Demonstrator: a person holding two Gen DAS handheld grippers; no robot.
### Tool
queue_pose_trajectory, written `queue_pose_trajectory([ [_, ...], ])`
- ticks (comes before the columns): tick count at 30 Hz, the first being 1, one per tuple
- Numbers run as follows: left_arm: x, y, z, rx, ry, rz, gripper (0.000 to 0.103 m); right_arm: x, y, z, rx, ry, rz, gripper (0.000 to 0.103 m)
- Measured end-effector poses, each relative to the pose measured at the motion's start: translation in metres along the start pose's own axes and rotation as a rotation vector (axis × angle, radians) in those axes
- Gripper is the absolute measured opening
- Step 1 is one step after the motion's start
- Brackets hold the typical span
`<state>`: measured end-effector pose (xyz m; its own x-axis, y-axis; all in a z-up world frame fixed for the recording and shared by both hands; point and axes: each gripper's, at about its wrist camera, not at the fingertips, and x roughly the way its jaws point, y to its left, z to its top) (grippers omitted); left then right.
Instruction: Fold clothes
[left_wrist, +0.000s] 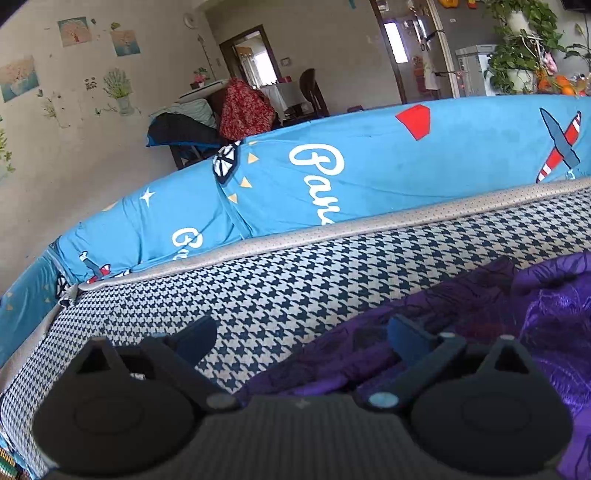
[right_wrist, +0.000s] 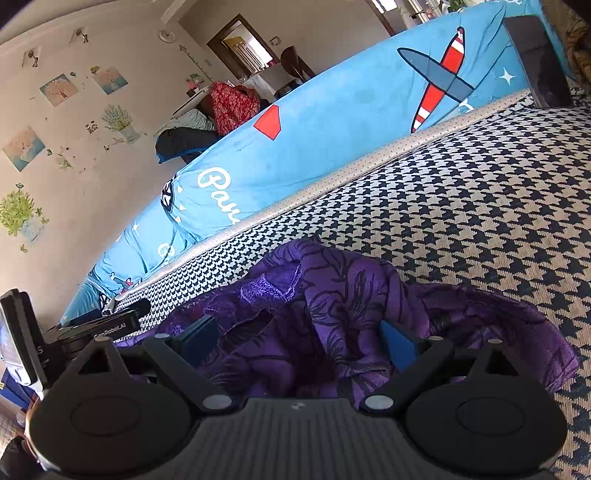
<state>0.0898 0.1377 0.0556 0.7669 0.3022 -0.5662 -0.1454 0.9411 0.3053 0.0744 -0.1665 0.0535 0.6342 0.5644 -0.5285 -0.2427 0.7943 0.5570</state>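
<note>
— Here, how are the jaws of the left gripper (left_wrist: 301, 338) set?

— They are spread wide, and nothing is clamped between them. One fingertip is seen over the houndstooth sofa cover (left_wrist: 295, 288), the other over the edge of the purple garment (left_wrist: 517, 325).

— And the right gripper (right_wrist: 301, 338)?

— Its jaws are likewise held apart. The purple garment (right_wrist: 332, 295) is bunched up between and ahead of the blue pads (right_wrist: 397, 345), but no pinch on the cloth is seen.

— Where is the garment placed?

— It is heaped in a crumpled mound on the houndstooth sofa cover (right_wrist: 480, 184), near the front of the seat. From the right wrist view, the left gripper (right_wrist: 110, 325) is seen just beside the garment's left edge.

— What is found beyond it?

— A blue blanket with aeroplanes (left_wrist: 369, 166) is draped over the sofa back, and a wall with stickers (left_wrist: 74, 92) is seen behind.
</note>
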Motion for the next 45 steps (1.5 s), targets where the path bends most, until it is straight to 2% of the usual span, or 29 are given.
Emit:
queue_pose_trajectory([
  [4, 0.015, -0.006, -0.008, 0.08, 0.025, -0.032, 0.097, 0.002, 0.001, -0.001, -0.014, 0.006, -0.005, 0.094],
  [8, 0.024, -0.005, -0.014, 0.104, 0.053, -0.076, 0.097, 0.003, 0.0, -0.002, -0.013, 0.013, -0.007, 0.095],
  [12, 0.035, -0.006, -0.016, 0.128, 0.08, -0.088, 0.097, 0.006, 0.001, -0.002, -0.005, 0.017, -0.006, 0.096],
  [20, 0.054, -0.018, -0.014, 0.162, 0.137, -0.041, 0.096, 0.013, 0.007, -0.004, -0.018, 0.02, -0.01, 0.1],
  [22, 0.056, -0.021, -0.014, 0.161, 0.146, -0.029, 0.088, 0.015, 0.007, -0.005, -0.018, 0.021, -0.012, 0.1],
  [24, 0.056, -0.022, -0.012, 0.151, 0.15, -0.018, 0.067, 0.017, 0.008, -0.005, -0.017, 0.023, -0.016, 0.1],
  [25, 0.056, -0.023, -0.012, 0.145, 0.152, -0.012, 0.06, 0.019, 0.008, -0.005, -0.017, 0.025, -0.017, 0.1],
  [27, 0.057, -0.018, -0.011, 0.114, 0.163, -0.018, 0.04, 0.021, 0.009, -0.006, -0.019, 0.025, -0.019, 0.1],
  [31, 0.052, -0.01, -0.011, 0.088, 0.133, 0.023, 0.029, 0.022, 0.012, -0.007, -0.027, 0.024, -0.022, 0.1],
  [32, 0.05, -0.007, -0.01, 0.072, 0.126, 0.041, 0.022, 0.023, 0.012, -0.007, -0.027, 0.023, -0.023, 0.1],
  [33, 0.048, -0.002, -0.009, 0.048, 0.12, 0.058, 0.02, 0.023, 0.012, -0.007, -0.026, 0.023, -0.023, 0.1],
  [36, 0.042, 0.012, -0.005, -0.014, 0.096, 0.133, 0.02, 0.024, 0.012, -0.007, -0.025, 0.021, -0.025, 0.1],
  [39, 0.036, 0.024, -0.002, -0.066, 0.064, 0.239, 0.02, 0.026, 0.014, -0.007, -0.026, 0.019, -0.027, 0.1],
  [42, 0.03, 0.047, 0.002, -0.201, 0.067, 0.273, 0.023, 0.028, 0.015, -0.008, -0.032, 0.018, -0.03, 0.1],
  [45, 0.02, 0.084, 0.002, -0.384, 0.065, 0.334, 0.024, 0.03, 0.016, -0.009, -0.045, 0.02, -0.038, 0.1],
])
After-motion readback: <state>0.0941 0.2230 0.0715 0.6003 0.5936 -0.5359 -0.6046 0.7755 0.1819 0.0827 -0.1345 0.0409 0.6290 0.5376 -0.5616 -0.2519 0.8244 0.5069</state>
